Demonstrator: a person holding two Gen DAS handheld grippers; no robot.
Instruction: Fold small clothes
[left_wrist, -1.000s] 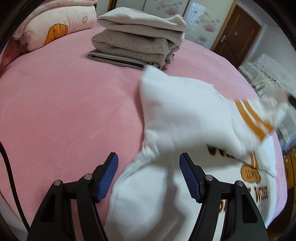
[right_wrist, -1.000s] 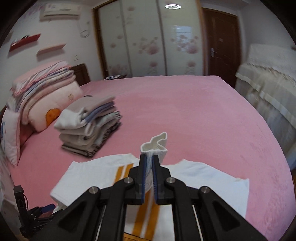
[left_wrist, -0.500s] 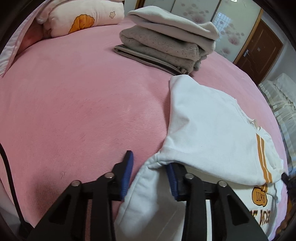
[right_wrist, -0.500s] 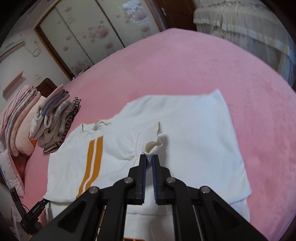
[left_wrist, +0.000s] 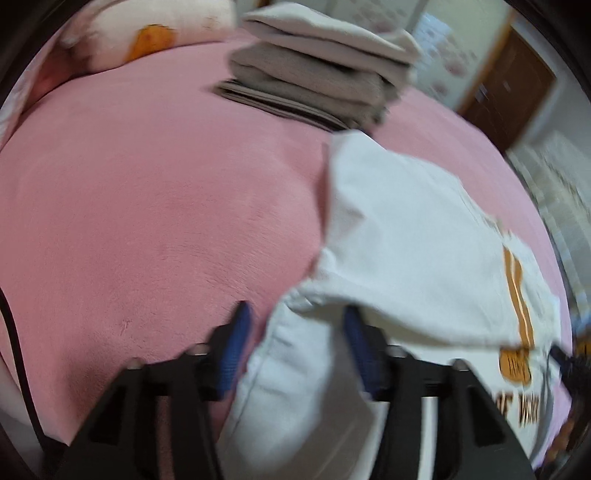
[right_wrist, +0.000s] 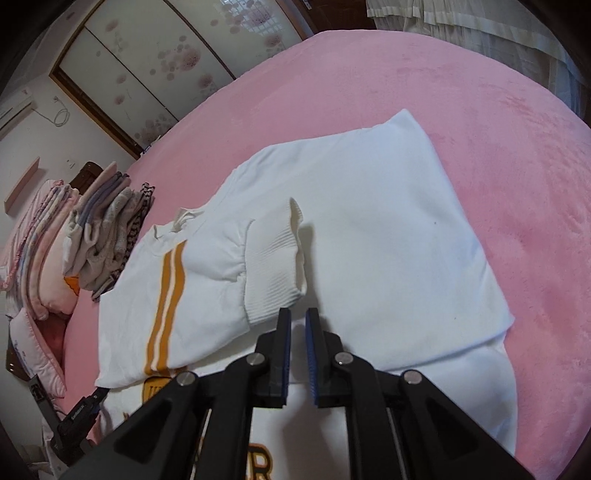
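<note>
White sweatshirt (right_wrist: 369, 236) lies centred on the pink bed (right_wrist: 517, 155), cuff (right_wrist: 273, 254) at twelve o'clock of the right gripper (right_wrist: 297, 354), slightly parted, empty. Left gripper (left_wrist: 295, 347) gapes, straddling the fold; smoothing creases would help.

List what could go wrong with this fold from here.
1. The sleeve cuff lies loose just past the right hand-held gripper, whose jaws are slightly parted with nothing between them; the cuff stands up at its edge and may flop off the sweatshirt.
2. The left hand-held gripper is open around the sweatshirt's folded side; closing or pulling there may drag the fold askew.
3. The folded stack sits close behind; a wide sweep may bump it.
</note>
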